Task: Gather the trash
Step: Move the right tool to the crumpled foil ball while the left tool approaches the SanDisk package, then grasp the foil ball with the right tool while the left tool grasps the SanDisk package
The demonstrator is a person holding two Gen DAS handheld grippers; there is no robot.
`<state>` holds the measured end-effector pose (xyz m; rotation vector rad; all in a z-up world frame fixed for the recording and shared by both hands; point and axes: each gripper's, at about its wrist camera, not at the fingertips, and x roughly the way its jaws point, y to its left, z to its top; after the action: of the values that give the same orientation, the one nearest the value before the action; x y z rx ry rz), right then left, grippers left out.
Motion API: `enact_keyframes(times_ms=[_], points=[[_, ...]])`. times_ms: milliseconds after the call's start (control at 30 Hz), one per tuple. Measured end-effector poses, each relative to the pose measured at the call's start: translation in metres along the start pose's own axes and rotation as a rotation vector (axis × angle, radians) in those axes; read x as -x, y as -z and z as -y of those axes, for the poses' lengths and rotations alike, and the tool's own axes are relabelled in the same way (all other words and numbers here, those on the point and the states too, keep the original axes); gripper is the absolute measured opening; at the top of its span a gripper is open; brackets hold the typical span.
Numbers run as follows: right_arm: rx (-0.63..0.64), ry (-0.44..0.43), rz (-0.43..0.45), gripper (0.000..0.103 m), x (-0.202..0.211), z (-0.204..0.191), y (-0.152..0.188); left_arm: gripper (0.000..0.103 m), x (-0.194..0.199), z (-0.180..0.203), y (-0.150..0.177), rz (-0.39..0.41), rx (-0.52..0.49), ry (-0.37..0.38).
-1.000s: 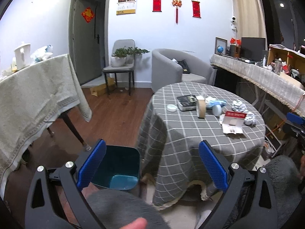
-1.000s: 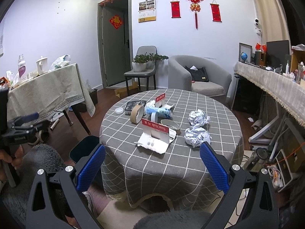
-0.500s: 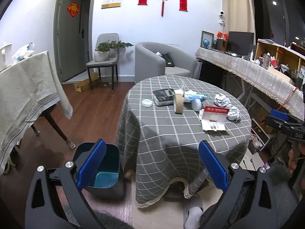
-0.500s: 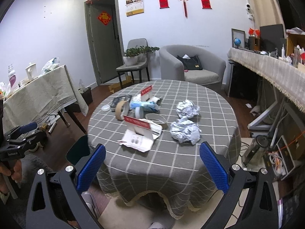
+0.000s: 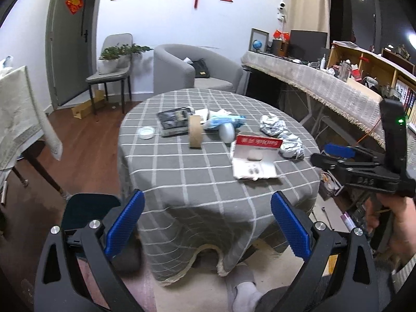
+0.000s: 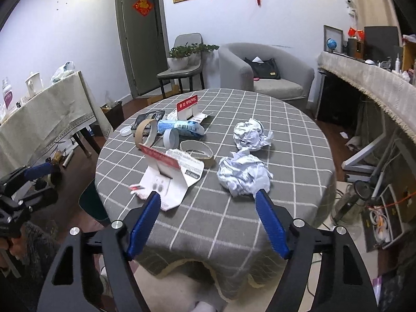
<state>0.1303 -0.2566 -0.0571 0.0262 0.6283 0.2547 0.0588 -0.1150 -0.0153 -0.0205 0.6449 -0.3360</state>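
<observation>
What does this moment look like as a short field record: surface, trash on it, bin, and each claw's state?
surface: round table under a grey checked cloth
trash: two crumpled paper balls, opened red-and-white card package, cardboard tape rings
bin: dark teal bin on the floor by the table's left side
left claw: open, empty
right claw: open, jaws have just been closing, nothing between them, nearest paper ball just ahead
</observation>
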Motion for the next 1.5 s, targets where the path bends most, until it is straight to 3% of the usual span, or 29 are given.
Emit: enact_keyframes(times_ms=[367,533,667,1067,1367,1500], points=[[-0.020,0.014,-0.020,0.066,-0.046,0.033,-0.014,0.099,-0.047,0.033,-0.027,-0.014,-0.039,0.066],[-0.033,-0.026,-0.025,0.064,-0.058,0.049,-0.016,0.099,-0.073,0.040,-0.029,-0.052,-0.040,0.059],[-0.042,-0.034,-0.029,0.056,-0.063,0.058,-0.017,0.100,-0.093,0.045,-0.027,-0.076,-0.055,0.050],[0.026,-0.025,-0.033,0.043,-0.071,0.058,-0.026,0.100,-0.123,0.062,-0.038,-0.114,-0.083,0.026],[-0.025,-0.052,0.016,0.041,-0.059,0.069,-0.027,0.099,-0.136,0.069,-0.041,-0.137,-0.068,-0.005],[-0.056,-0.071,0.057,0.041,-0.046,0.071,-0.031,0.095,-0.139,0.067,-0.041,-0.136,-0.059,0.016]])
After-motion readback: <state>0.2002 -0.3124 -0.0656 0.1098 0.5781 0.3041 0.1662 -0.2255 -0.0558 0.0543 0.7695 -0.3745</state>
